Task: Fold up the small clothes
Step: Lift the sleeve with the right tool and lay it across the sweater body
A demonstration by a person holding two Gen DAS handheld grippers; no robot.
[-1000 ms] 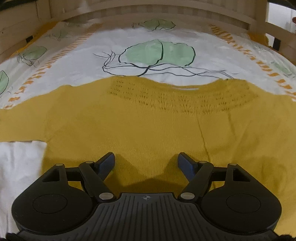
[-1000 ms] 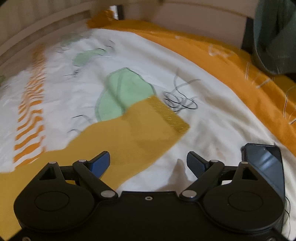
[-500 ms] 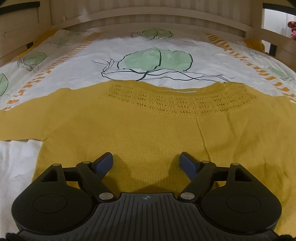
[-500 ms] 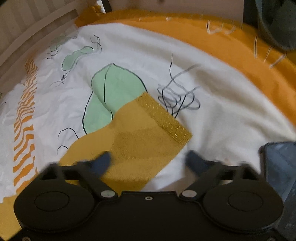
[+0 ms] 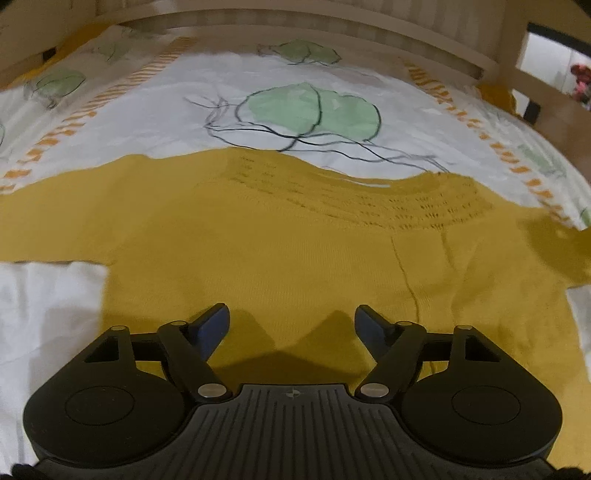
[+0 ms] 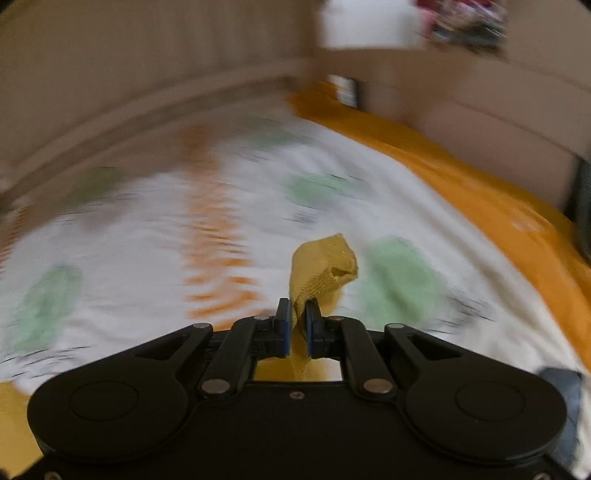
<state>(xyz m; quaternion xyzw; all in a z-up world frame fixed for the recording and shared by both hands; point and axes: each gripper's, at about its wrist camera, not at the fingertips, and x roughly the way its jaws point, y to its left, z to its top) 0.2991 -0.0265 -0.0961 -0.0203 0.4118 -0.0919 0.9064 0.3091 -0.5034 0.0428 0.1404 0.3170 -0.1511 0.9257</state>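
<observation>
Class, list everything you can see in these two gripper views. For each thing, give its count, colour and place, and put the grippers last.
Sweater: one, mustard yellow, spread flat on the bed; sleeve cuff lifted.
Bedsheet: one, white with green leaves and orange stripes, under the sweater.
Bed frame: one, pale wood, around the far edge.
Dark flat object: one, blurred, right edge of the bed.
Left gripper: one, black, open above the sweater.
Right gripper: one, black, shut on the sleeve cuff.
</observation>
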